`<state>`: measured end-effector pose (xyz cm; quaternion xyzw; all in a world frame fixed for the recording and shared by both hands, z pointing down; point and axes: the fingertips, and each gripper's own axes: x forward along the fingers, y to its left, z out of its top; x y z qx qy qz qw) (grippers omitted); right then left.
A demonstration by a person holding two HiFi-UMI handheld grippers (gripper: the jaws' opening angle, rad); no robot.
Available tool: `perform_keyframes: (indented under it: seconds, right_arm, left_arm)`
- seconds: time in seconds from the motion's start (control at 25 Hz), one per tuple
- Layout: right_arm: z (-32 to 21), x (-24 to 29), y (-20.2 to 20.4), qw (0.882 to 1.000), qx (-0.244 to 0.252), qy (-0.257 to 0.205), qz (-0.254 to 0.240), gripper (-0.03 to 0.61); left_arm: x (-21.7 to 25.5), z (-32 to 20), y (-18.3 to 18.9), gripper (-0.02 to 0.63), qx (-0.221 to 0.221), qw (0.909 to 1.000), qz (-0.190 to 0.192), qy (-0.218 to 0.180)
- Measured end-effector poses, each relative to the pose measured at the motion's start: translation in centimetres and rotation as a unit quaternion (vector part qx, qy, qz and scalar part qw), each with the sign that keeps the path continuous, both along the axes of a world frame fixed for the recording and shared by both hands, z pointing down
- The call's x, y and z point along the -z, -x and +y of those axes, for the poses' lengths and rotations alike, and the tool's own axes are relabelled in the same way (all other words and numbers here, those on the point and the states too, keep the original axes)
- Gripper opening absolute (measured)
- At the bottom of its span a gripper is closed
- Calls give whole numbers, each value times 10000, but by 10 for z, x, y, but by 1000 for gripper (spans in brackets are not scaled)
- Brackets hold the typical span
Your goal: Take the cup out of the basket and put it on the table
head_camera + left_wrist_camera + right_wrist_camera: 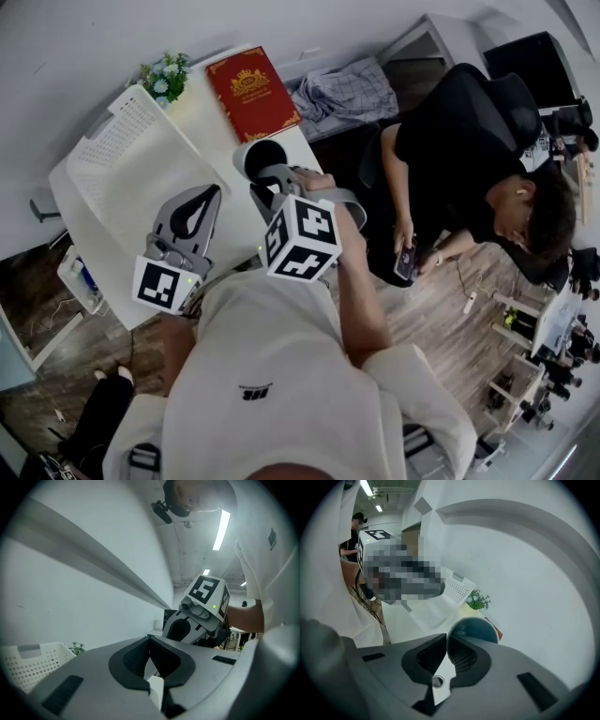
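A white cup with a dark inside stands on the white table, beside the red book. Seen from the head, my right gripper reaches the cup's near rim. In the right gripper view its jaws meet at that rim, and the cup's teal hollow shows just beyond them. My left gripper hovers over the table to the cup's left, shut and holding nothing; its closed tips point at the wall. The white perforated basket lies at the table's left.
A red book and a small potted plant sit at the table's far edge. A person in black sits close by on the right. The basket and plant also show beyond the cup.
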<state>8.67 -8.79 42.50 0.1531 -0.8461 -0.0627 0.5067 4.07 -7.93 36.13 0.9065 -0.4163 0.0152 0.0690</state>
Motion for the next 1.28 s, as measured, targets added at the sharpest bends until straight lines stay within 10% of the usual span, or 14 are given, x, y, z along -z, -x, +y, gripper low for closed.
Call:
perform_keyframes:
  seconds: [1.28]
  right_arm:
    - [8,-103,-29,9940,-388,740,699,31]
  left_arm:
    - [-15,-2,-7,11,-172,9996,-76,215]
